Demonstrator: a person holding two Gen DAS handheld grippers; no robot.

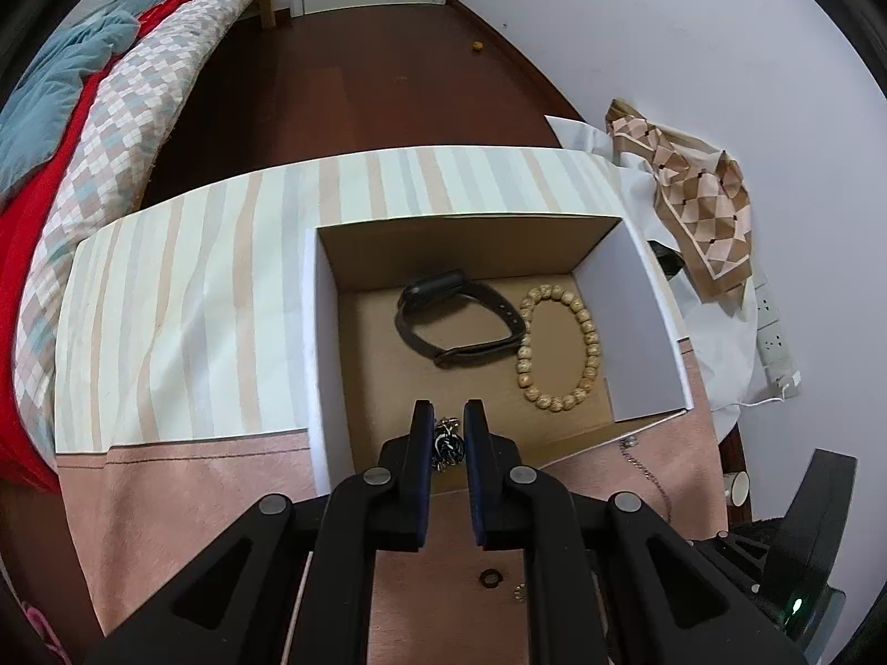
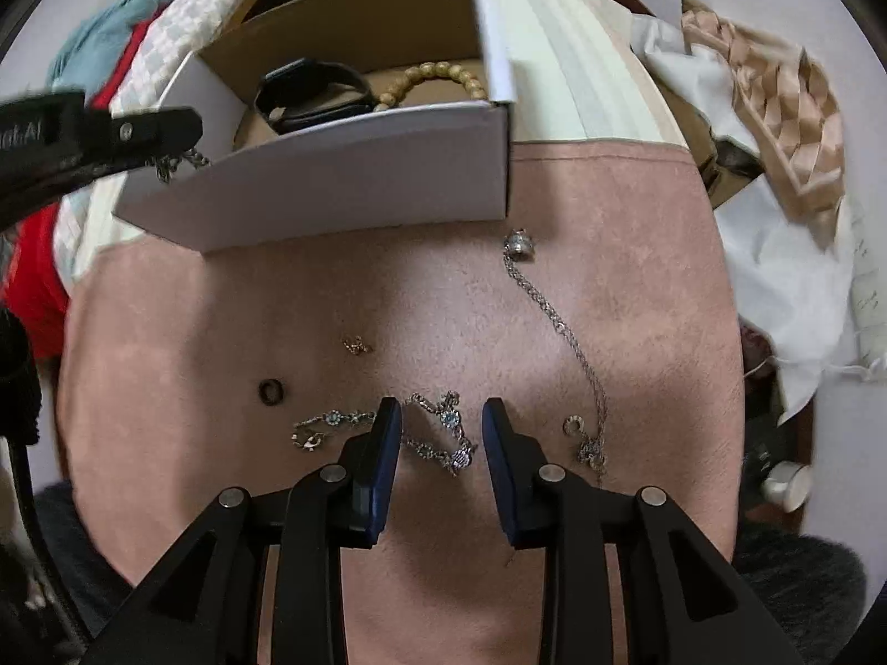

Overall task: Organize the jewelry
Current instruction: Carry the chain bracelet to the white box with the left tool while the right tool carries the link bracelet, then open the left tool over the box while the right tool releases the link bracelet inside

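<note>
Small dangling chain piece pinched between left gripper fingers, nearly together, over near edge of white box, lower centre of frame. Watch and bead bracelet lie inside. Right gripper fingers apart, straddling blue-stone bracelet on pink cloth; contact unclear. Necklace, ring nearby. Chain piece partly hidden by fingers.

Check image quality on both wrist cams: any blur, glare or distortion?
Left wrist: sharp, heavy fisheye bowing the box edges, no glare. Right wrist: box and left gripper slightly motion-blurred, soft shadow on the pink mat near the right gripper.
</note>
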